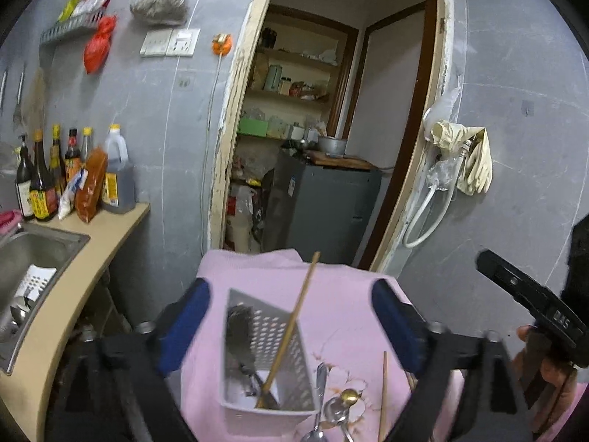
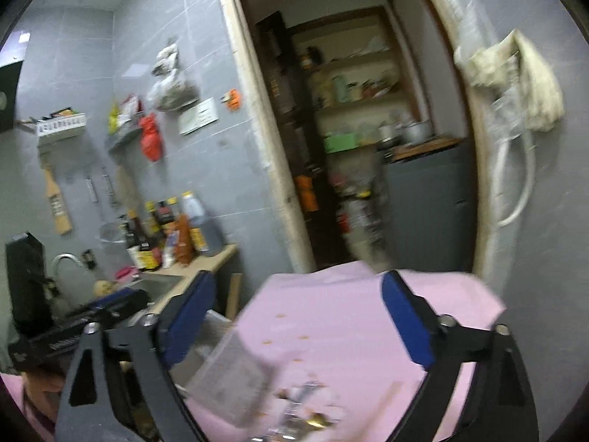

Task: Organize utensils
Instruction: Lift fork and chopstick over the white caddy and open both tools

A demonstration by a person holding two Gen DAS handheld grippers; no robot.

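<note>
white holder (image 1: pixel 274 335): wooden chopstick (image 1: pixel 291 328), dark utensils inside | left fingers (image 1: pixel 184 326) spread, empty | right fingers (image 2: pixel 405 326) spread, empty

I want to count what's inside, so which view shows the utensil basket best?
The left wrist view: the basket is sharp, with a chopstick and dark utensil inside. The right wrist view shows it only as a blur.
</note>
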